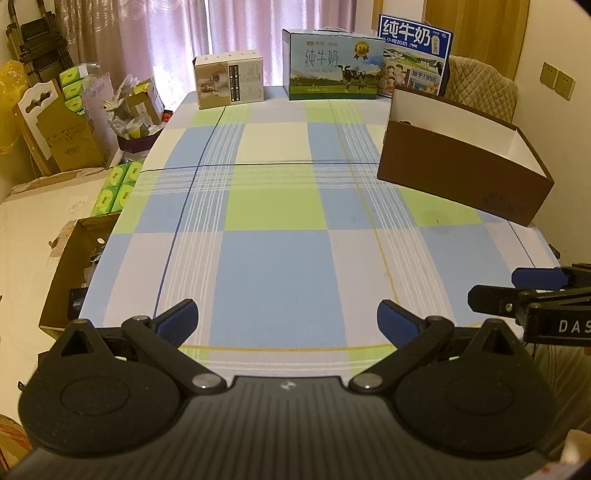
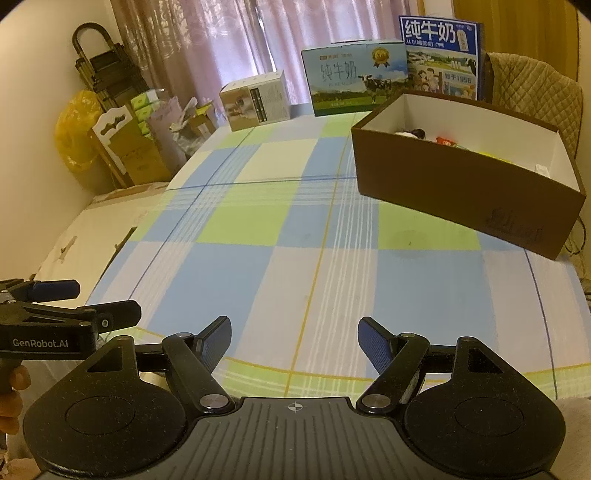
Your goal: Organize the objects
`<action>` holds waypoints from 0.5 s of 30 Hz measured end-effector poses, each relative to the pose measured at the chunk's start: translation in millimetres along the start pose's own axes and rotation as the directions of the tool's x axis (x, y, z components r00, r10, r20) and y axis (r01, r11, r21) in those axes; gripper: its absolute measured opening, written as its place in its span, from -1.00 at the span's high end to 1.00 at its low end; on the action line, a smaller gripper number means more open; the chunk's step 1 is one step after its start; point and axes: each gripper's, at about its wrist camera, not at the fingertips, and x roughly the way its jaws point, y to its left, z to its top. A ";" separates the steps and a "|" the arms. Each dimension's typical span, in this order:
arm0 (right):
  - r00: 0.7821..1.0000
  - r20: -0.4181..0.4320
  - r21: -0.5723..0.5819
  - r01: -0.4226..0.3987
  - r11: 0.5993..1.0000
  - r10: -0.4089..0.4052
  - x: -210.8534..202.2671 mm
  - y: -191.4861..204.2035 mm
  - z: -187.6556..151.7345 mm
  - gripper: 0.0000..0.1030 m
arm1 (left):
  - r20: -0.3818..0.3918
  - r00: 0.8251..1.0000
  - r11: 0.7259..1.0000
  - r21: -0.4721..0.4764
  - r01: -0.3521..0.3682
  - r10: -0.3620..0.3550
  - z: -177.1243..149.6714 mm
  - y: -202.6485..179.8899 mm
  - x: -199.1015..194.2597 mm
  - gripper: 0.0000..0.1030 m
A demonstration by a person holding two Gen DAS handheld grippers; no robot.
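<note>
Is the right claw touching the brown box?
Apart. In the right wrist view, the right claw is open near the table's front edge, and a wide stretch of checked tablecloth lies between it and the brown box.

Open box (image 2: 465, 184) on table (image 2: 295, 266), right side

Dim, warm daylight filters through the curtains (image 1: 236, 26), shadows stay soft, and fisheye distortion bends and darkens both views' corners.
</note>
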 end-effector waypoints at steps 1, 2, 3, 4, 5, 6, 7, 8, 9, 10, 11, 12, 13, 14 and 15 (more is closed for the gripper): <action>1.000 -0.001 0.000 -0.001 1.000 0.001 0.2 0.0 -0.4 -0.41 | -0.001 1.000 1.000 0.001 0.001 -0.001 -0.3 -0.3 0.3 -0.98; 1.000 -0.003 0.000 -0.001 1.000 0.001 0.4 0.4 -1.3 -0.41 | -0.002 1.000 1.000 0.001 0.001 -0.001 -1.0 -1.1 0.4 -0.98; 1.000 -0.004 0.000 -0.002 1.000 0.002 0.8 0.4 -1.8 -0.41 | -0.002 1.000 1.000 0.001 0.000 0.000 -1.2 -1.3 0.6 -0.98; 1.000 -0.005 0.001 -0.003 1.000 0.003 1.3 0.5 -2.1 -0.41 | -0.002 1.000 1.000 0.000 0.001 -0.001 -1.7 -1.6 0.4 -0.98; 1.000 -0.006 0.001 -0.003 1.000 0.003 1.8 0.5 -2.5 -0.41 | -0.003 1.000 1.000 0.000 0.001 -0.001 -1.8 -1.8 0.9 -0.98; 1.000 -0.006 0.002 -0.003 1.000 0.003 2.2 0.5 -2.3 -0.41 | -0.004 1.000 1.000 0.000 0.001 -0.001 -2.0 -2.3 1.1 -0.98; 1.000 -0.006 0.003 -0.004 1.000 0.004 2.6 0.4 -2.4 -0.41 | -0.004 1.000 1.000 0.000 0.001 -0.001 -2.2 -2.5 1.0 -0.98; 1.000 -0.007 0.004 -0.005 1.000 0.005 2.9 0.1 -2.2 -0.41 | -0.005 1.000 1.000 0.001 0.001 -0.001 -2.5 -2.3 1.6 -0.98; 1.000 -0.008 0.005 -0.006 1.000 0.006 3.5 -0.2 -2.6 -0.41 | -0.007 1.000 1.000 0.000 0.001 -0.001 -2.4 -2.3 2.1 -0.98; 1.000 -0.009 0.007 -0.006 1.000 0.006 4.2 -1.0 -2.8 -0.41 | -0.009 1.000 1.000 0.001 0.001 -0.001 -2.5 -2.5 2.7 -0.98; 1.000 -0.010 0.009 -0.006 1.000 0.007 4.4 -1.2 -3.3 -0.41 | -0.011 1.000 1.000 0.002 0.001 -0.001 -2.8 -2.6 3.5 -0.98; 1.000 -0.012 0.012 -0.007 1.000 0.007 5.4 -2.0 -3.6 -0.41 | -0.013 1.000 1.000 0.003 0.001 -0.001 -2.9 -2.8 4.3 -0.98; 1.000 -0.014 0.014 -0.007 1.000 0.007 6.3 -2.7 -4.1 -0.41 | -0.015 1.000 1.000 0.004 0.001 -0.001 -2.7 -3.0 5.7 -0.98; 1.000 -0.016 0.015 -0.007 1.000 0.007 7.6 -2.1 -4.3 -0.41 | -0.016 1.000 1.000 0.005 0.001 -0.001 -3.0 -3.2 6.6 -0.98; 1.000 -0.019 0.016 -0.008 1.000 0.008 8.6 -2.8 -4.6 -0.41 | -0.018 1.000 1.000 0.005 0.001 -0.001 -3.1 -3.1 7.7 -0.98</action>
